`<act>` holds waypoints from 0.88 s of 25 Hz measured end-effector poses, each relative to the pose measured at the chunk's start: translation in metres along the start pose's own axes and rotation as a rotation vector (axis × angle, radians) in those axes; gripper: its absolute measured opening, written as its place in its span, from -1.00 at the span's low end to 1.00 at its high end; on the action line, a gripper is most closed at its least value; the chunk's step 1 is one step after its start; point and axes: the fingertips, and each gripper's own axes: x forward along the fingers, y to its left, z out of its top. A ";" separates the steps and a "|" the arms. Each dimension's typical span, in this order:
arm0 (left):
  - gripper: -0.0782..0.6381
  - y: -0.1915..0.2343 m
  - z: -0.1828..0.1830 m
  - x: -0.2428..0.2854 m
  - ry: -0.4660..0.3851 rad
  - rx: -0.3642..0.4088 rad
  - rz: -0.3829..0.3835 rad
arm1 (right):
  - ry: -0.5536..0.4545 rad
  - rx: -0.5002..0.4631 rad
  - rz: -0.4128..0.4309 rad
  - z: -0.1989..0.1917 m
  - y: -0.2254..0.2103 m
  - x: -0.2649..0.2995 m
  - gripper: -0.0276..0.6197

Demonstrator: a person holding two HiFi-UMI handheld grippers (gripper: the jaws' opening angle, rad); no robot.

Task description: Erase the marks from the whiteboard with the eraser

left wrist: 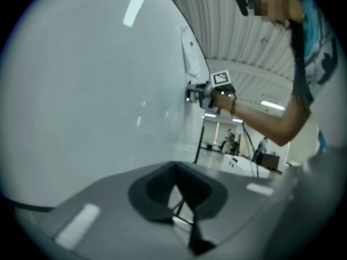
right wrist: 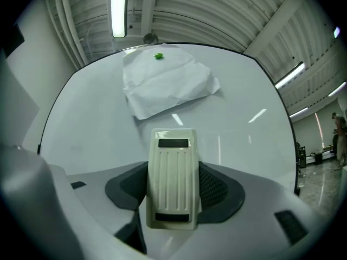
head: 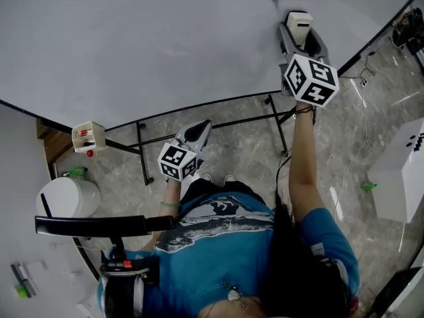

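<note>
The whiteboard (head: 132, 38) fills the top of the head view, and its surface looks plain white. My right gripper (head: 300, 32) is raised to its right part, shut on a cream ribbed eraser (head: 299, 24) that is pressed against the board. In the right gripper view the eraser (right wrist: 173, 167) stands upright between the dark pads (right wrist: 217, 191). My left gripper (head: 199, 132) hangs lower, below the board's bottom edge, with its jaws shut on nothing. In the left gripper view its closed gripper (left wrist: 181, 199) points along the board toward the right gripper (left wrist: 206, 95).
A sheet of white paper (right wrist: 165, 83) is held on the board by a green magnet (right wrist: 158, 56), just above the eraser. The board's black stand legs (head: 142, 154) reach the floor. A small marker box (head: 87, 138), a white bin (head: 66, 197) and a white case (head: 401, 171) stand around.
</note>
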 end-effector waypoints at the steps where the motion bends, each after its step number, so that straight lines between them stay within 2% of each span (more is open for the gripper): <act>1: -0.78 0.000 0.000 0.000 0.000 0.001 -0.002 | -0.004 0.009 -0.020 0.003 -0.012 0.000 -0.10; 4: -0.78 -0.001 -0.001 0.001 0.003 0.002 -0.006 | -0.004 0.037 -0.033 0.007 -0.030 0.000 -0.10; 10: -0.78 -0.004 0.000 0.004 0.008 0.005 -0.017 | -0.013 0.041 -0.043 0.008 -0.026 -0.001 -0.10; 14: -0.78 -0.005 -0.001 0.003 0.007 0.004 -0.021 | -0.008 0.018 0.007 0.001 0.009 0.000 -0.10; 22: -0.78 -0.001 -0.005 -0.001 0.007 -0.002 -0.011 | 0.019 -0.071 0.074 -0.028 0.114 0.002 -0.10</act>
